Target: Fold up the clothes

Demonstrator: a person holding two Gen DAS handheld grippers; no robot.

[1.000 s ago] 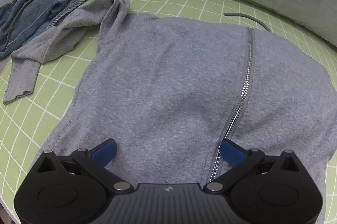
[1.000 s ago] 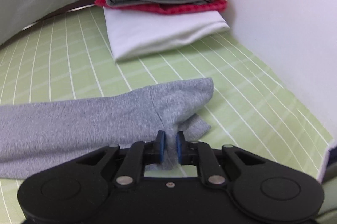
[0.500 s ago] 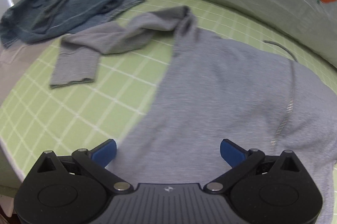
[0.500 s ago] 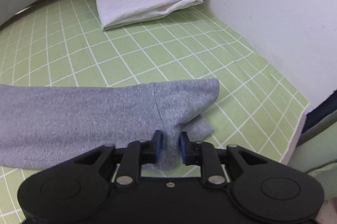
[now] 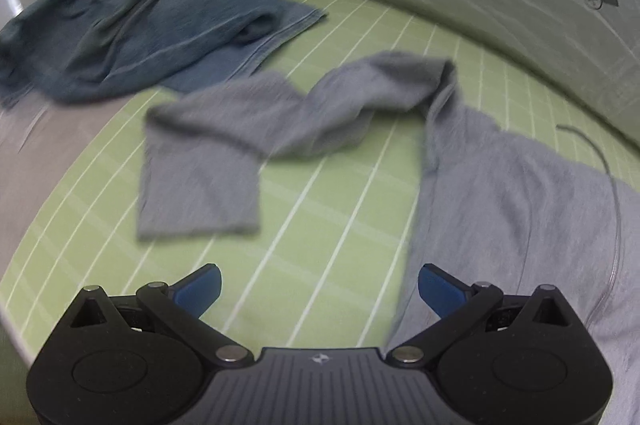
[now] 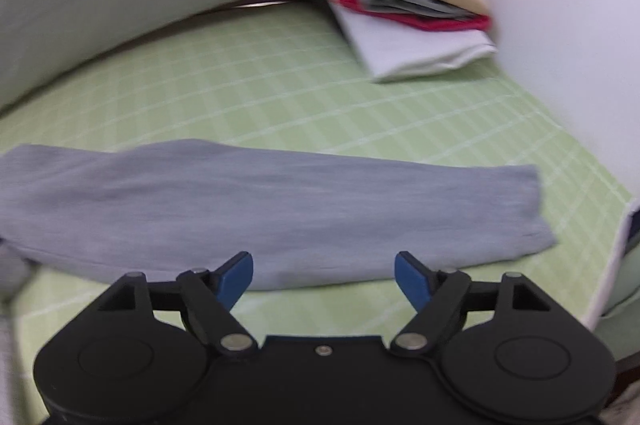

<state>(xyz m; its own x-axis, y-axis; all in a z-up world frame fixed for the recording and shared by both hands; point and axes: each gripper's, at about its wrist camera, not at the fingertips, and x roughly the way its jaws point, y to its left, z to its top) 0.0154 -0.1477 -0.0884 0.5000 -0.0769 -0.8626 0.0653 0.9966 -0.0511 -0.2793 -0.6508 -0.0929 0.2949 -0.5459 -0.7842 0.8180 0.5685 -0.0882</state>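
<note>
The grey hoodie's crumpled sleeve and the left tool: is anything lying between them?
No. In the left wrist view only bare green grid mat separates the crumpled sleeve from the open left tool.

Left gripper [image 5: 319, 292] has its blue fingers [image 5: 200, 289] spread wide with nothing between them, hovering over the green checked sheet [image 5: 320, 225]. The gray hoodie [image 5: 520, 209] lies to the right, its sleeve [image 5: 248, 129] bent across to the left and lying flat. A crumpled blue denim shirt [image 5: 140, 33] sits well behind it. Whole shot's pretty blurry.
</note>
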